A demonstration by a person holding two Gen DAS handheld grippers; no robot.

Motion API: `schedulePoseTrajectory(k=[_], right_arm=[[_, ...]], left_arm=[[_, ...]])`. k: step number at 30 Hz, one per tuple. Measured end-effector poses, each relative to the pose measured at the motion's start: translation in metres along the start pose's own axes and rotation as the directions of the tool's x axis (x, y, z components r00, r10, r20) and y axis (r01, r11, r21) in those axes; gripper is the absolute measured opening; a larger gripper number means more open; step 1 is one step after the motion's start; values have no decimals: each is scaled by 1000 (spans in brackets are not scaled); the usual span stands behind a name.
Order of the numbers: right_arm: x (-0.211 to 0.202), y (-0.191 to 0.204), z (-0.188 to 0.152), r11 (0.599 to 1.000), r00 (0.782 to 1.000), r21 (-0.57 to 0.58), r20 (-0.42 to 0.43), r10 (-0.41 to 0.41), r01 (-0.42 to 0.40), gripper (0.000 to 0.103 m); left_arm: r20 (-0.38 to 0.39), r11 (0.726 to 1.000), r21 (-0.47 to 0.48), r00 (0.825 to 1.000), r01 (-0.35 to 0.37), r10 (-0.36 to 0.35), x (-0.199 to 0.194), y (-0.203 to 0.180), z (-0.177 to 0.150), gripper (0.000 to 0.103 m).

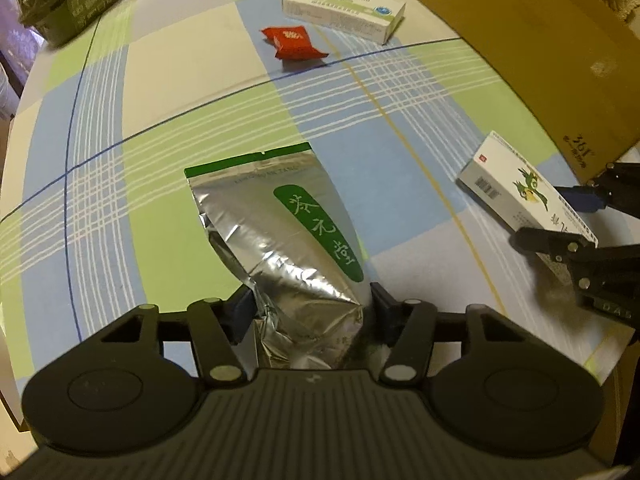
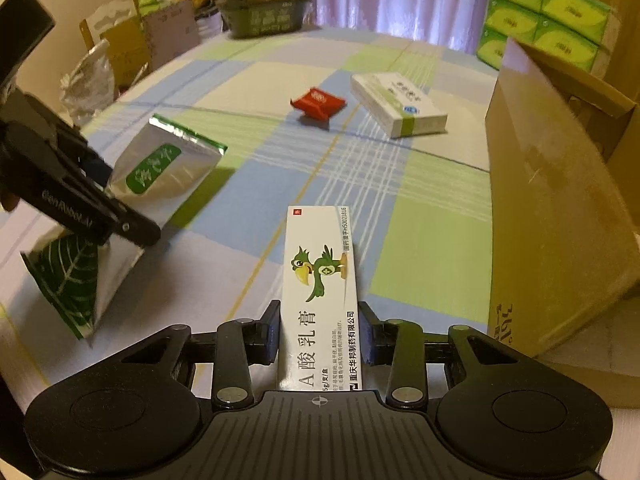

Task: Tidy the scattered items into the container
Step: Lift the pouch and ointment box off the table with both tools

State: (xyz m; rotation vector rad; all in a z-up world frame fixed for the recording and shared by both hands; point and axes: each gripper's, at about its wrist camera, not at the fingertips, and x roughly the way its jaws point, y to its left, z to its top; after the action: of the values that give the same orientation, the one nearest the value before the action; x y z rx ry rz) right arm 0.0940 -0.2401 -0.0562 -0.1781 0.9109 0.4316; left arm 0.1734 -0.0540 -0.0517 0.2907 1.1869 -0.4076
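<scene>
My left gripper [image 1: 312, 304] is shut on a silver foil pouch [image 1: 280, 224] with a green label, held just above the checked tablecloth. My right gripper [image 2: 318, 332] is shut on a white ointment box [image 2: 320, 280] printed with a green bird. In the left wrist view that box [image 1: 520, 184] and the right gripper [image 1: 560, 216] sit at the right. The right wrist view shows the pouch [image 2: 160, 168] at the left, with the left gripper [image 2: 108, 196] on it. A cardboard box [image 2: 560, 208] stands open at the right. A red sachet [image 1: 294, 42] and a white medicine box [image 1: 344, 10] lie further off.
A dark green container [image 1: 68, 0] stands at the far left corner of the table [image 1: 180, 80]. Stacked green tissue packs [image 2: 544, 16] sit behind the cardboard box. Bags and cartons [image 2: 128, 40] crowd the table's far left edge.
</scene>
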Motion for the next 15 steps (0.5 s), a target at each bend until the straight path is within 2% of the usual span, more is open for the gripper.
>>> schedulePoseTrajectory(k=[15], right_arm=[[-51,5,6,996,999,91,51,-19,15,40]], left_arm=[[63,997,54,997,49,-52,-59,-30,-3,53]])
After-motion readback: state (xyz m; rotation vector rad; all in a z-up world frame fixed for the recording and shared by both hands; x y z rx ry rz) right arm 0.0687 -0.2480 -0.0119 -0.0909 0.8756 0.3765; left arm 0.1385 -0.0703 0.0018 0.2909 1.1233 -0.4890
